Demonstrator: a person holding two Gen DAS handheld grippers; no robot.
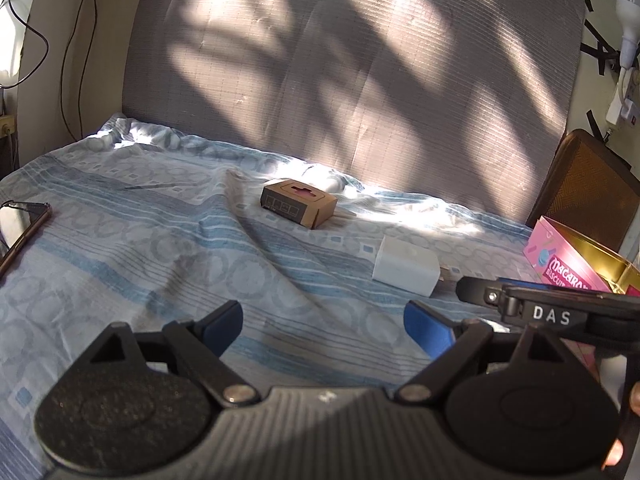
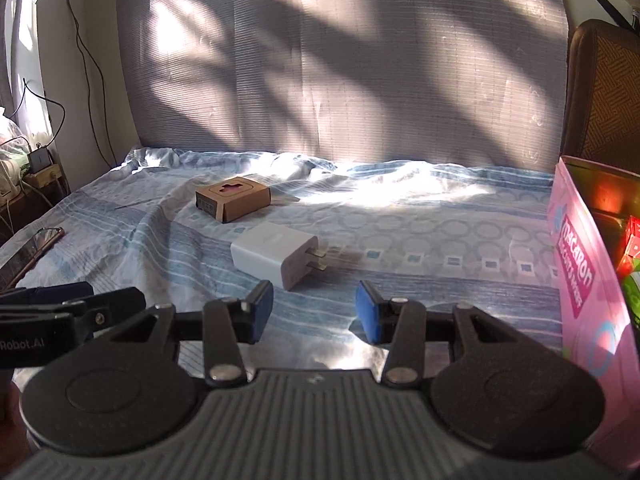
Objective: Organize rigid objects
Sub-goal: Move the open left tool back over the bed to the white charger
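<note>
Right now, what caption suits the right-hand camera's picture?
Open right gripper nearing a white charger, cardboard box behind, on a blue bedsheet.

A home bedroom. A bed fills both views, dressed in a rumpled blue-and-white patterned bedsheet, with a grey woven headboard rising at 12 o'clock under streaks of sunlight. Personal clutter lies on the sheet: a white phone charger, a small brown cardboard box, a smartphone at 9 o'clock. A pink macaron biscuit tin sits at 3 o'clock. Black cables trail down the wall at 10 o'clock.
</note>
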